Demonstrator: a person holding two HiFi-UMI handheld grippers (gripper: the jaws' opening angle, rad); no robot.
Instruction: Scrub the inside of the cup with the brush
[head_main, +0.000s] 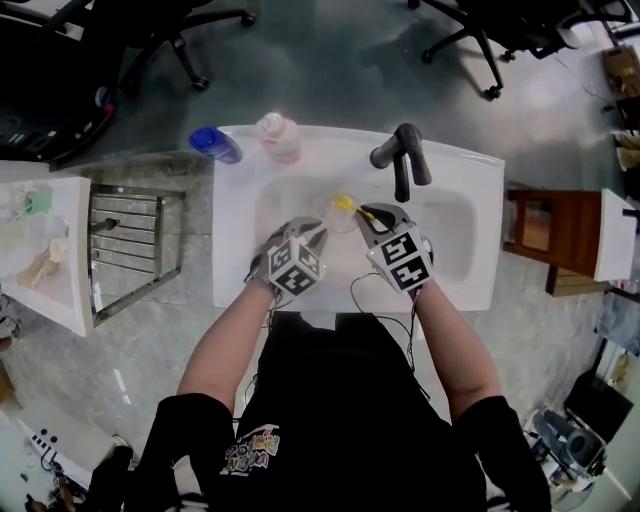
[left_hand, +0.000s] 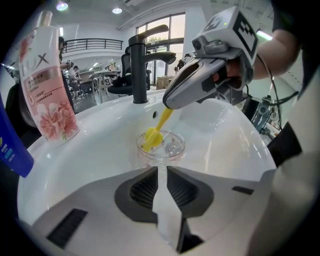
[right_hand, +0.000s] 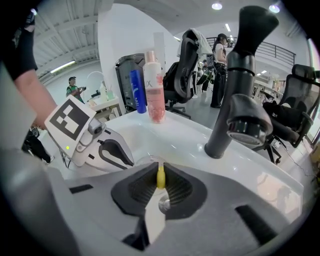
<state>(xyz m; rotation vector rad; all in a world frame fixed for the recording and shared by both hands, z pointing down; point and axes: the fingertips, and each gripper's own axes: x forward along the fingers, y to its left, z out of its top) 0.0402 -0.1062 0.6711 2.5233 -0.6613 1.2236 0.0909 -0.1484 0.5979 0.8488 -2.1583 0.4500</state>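
Brush slanted, head dwn in cup

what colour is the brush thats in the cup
Yellow. The brush shows best in the left gripper view, its head down inside the clear cup.

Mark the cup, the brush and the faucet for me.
cup (left_hand: 183, 145): left gripper view, right side of the clear rim.
brush (left_hand: 151, 138): left gripper view, yellow head inside the cup.
faucet (left_hand: 140, 75): left gripper view, black upright column.

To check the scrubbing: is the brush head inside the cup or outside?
Inside: the left gripper view shows the yellow brush head within the rim of the clear cup.
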